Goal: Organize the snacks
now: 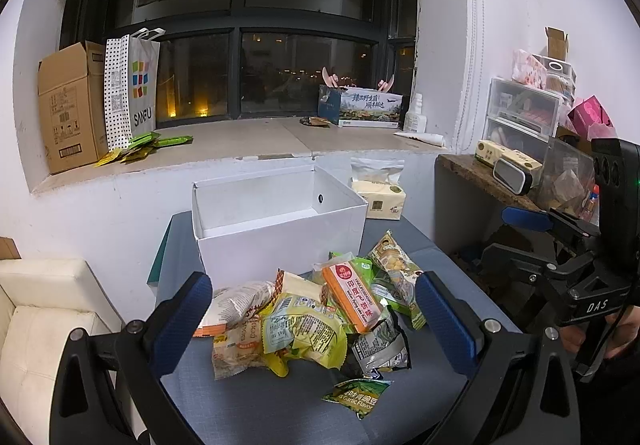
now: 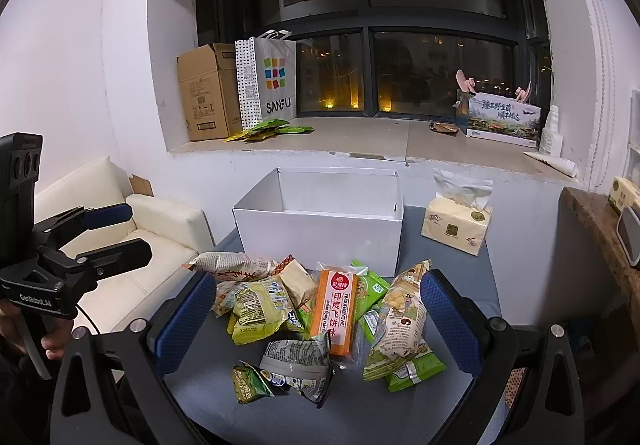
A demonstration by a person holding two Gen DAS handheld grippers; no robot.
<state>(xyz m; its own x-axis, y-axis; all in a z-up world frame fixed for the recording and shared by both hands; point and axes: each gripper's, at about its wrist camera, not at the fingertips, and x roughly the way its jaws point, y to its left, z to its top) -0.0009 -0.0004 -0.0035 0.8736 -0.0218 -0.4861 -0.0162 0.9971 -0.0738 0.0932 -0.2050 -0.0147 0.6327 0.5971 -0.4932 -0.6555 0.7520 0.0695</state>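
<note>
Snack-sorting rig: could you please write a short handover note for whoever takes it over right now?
Left gripper: open, holding nothing, above the pile.
Right gripper: open, holding nothing, also above the pile.
Snack pile: loose on the grey table, in front of the white box; orange packet lies on top.
Done: nothing visibly packed; the box interior that shows is bare.
Left: move every packet into the box.

Night room, white walls.
Dark window (image 1: 256, 25) at 12 o'clock over stone sill (image 1: 240, 141); cream sofa (image 2: 132, 241) at 9; wooden shelf (image 1: 480, 177) at 3.
</note>
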